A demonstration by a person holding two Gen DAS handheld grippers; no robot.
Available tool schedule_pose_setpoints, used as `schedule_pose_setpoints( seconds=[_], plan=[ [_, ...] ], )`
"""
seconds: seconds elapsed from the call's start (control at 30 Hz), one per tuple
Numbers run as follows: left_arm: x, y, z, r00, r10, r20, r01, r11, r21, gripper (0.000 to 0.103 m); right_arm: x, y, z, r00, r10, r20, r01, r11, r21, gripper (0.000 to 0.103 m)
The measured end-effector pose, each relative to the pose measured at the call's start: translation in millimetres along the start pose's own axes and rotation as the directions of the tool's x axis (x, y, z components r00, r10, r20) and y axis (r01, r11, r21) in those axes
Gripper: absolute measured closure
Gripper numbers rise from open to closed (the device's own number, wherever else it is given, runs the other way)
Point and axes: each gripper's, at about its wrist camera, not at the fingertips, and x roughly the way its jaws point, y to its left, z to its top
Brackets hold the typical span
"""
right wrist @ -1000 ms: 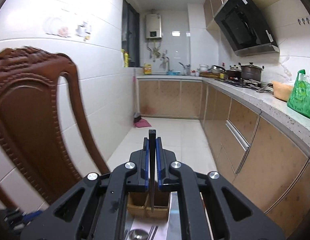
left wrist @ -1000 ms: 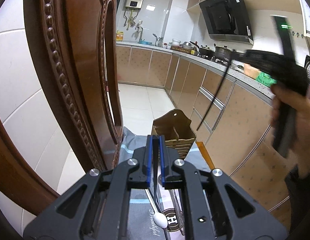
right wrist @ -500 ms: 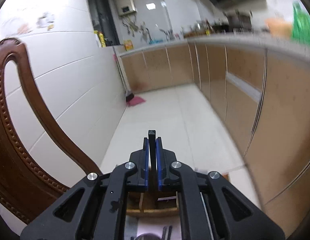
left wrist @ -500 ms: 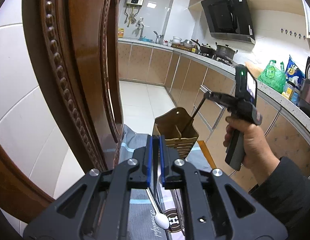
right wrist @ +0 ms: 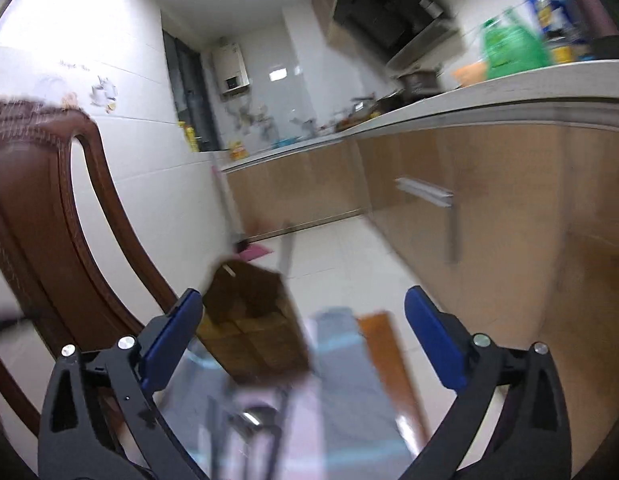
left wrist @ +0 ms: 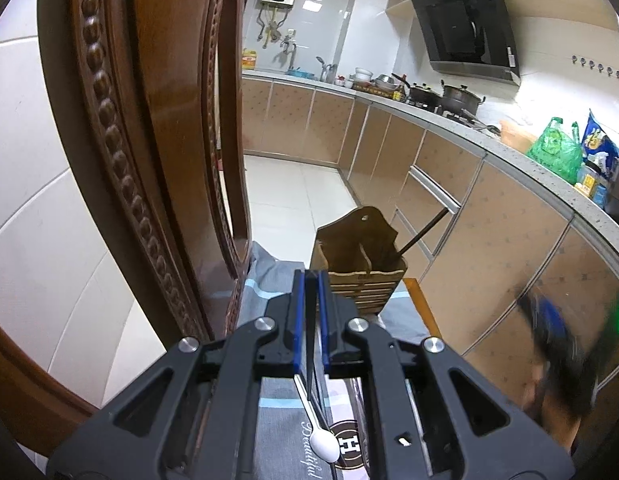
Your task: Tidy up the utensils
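Right gripper (right wrist: pixel 301 332) released chopstick (left wrist: pixel 423 230), now in holder (left wrist: pixel 359 268)

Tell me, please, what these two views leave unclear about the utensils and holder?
- Left wrist view: the left gripper hides what it clamps; only a dark sliver shows.
- Left wrist view: the holder hides the chopstick lower end.
- Right wrist view: motion blur smears the utensils on the table.
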Motion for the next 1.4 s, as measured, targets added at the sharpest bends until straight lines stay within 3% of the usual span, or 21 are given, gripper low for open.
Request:
schedule_pose_setpoints(
  seconds=[0.03,0.1,0.2,0.3,0.57,0.73,0.97,1.2,1.23,1.33,1.4],
  plan=[
    [1.0,-0.4,-0.7,1.000,0.006,0.002,-0.006,1.000,-0.004,0.096,1.1,0.3,-8.5,0.999,-0.023,-0.033,0.022,1.000,-0.011,0.004],
    [0.7,-1.9,0.0,1.000,0.017,0.012,-0.017,1.000,-0.020,0.096,11.6,5.7,-9.3,0.993,0.023,-0.112,-0.026,0.999,-0.029,0.004],
    [-2.0,-7.8,6.0,0.999,0.026,0.036,-0.025,0.999,-0.034,0.096,14.7,8.1,-7.4,0.993,0.026,-0.118,-0.039,0.994,-0.104,0.004],
    [-1.9,-15.4,23.3,0.998,0.034,0.059,-0.031,0.998,-0.056,0.096,24.2,-1.5,-6.3,0.989,0.056,-0.133,-0.067,0.995,-0.077,0.004],
    [15.5,-53.5,109.3,0.986,0.060,0.154,-0.054,0.998,-0.040,0.096,36.1,-17.2,-12.2,0.987,0.054,-0.152,-0.065,0.996,-0.069,0.004],
    [50.1,-69.9,144.0,0.989,0.032,0.143,-0.027,0.999,-0.037,0.096,41.7,-30.0,-13.1,0.986,0.051,-0.162,-0.059,0.997,-0.046,0.004],
    [123.8,-67.2,137.9,0.997,0.043,0.069,-0.041,0.998,-0.038,0.096,49.5,-36.6,-13.4,0.982,0.058,-0.181,-0.065,0.997,-0.031,0.004],
    [188.2,-52.3,105.8,0.993,-0.005,-0.118,-0.006,0.996,-0.092,0.096,54.8,-28.9,-17.1,0.973,0.081,-0.214,-0.092,0.995,-0.042,0.004],
    [191.5,-49.7,101.8,0.991,0.003,-0.134,-0.016,0.996,-0.093,0.093,53.2,-26.2,-17.1,0.973,0.090,-0.214,-0.103,0.994,-0.047,0.004],
    [178.0,-43.7,90.1,0.992,0.038,-0.116,-0.048,0.995,-0.082,0.050,49.5,-18.9,-17.2,0.972,0.104,-0.213,-0.120,0.991,-0.065,0.004],
    [153.3,-47.3,78.0,0.995,0.055,-0.078,-0.057,0.998,-0.023,0.034,48.3,-15.4,-17.6,0.969,0.114,-0.218,-0.131,0.989,-0.064,0.004]
  ],
)
